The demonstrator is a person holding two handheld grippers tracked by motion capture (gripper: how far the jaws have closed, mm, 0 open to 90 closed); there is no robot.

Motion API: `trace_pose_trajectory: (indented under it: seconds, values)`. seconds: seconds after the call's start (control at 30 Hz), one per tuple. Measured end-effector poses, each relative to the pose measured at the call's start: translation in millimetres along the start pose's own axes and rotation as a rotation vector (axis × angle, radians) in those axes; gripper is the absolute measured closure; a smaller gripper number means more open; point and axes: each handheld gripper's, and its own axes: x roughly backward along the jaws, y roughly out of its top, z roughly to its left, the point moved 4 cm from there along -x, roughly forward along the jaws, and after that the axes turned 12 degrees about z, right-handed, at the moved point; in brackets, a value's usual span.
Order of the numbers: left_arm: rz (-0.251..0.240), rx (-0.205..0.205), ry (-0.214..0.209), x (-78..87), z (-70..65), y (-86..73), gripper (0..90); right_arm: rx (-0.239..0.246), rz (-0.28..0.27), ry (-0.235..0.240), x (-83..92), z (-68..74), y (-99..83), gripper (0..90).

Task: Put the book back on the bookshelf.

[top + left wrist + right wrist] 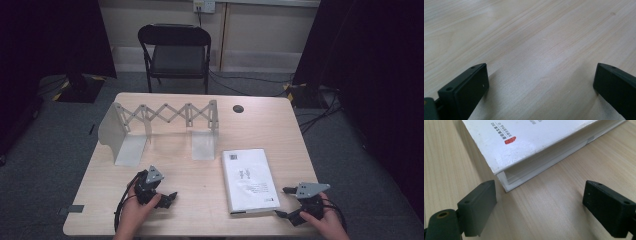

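pale wood table (200,175), white book (249,179) with small red stamp, print unreadable, left tool (169,199) open, right tool (283,201) open beside it

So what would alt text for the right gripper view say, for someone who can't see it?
A white book lies flat on a pale wooden table, its near corner just beyond the open right claw. The claw's two black jaws rise from the bottom edge with nothing between them.

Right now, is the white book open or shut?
Shut: the white book lies flat on the table, cover down over its page block in the right gripper view.
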Motion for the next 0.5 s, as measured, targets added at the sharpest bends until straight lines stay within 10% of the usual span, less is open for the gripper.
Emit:
trace_pose_trajectory:
  seconds: [0.33,0.5]
  values:
    - [0.035,0.019,0.006,0.0,-4.4,4.2,0.4,-0.006,-0.001,-0.003,0.0,0.3,0.0,11.5]
    - [0.059,0.003,-0.041,5.5,-13.7,9.8,19.3,-0.012,0.002,-0.007,1.7,2.0,-0.2,14.3]
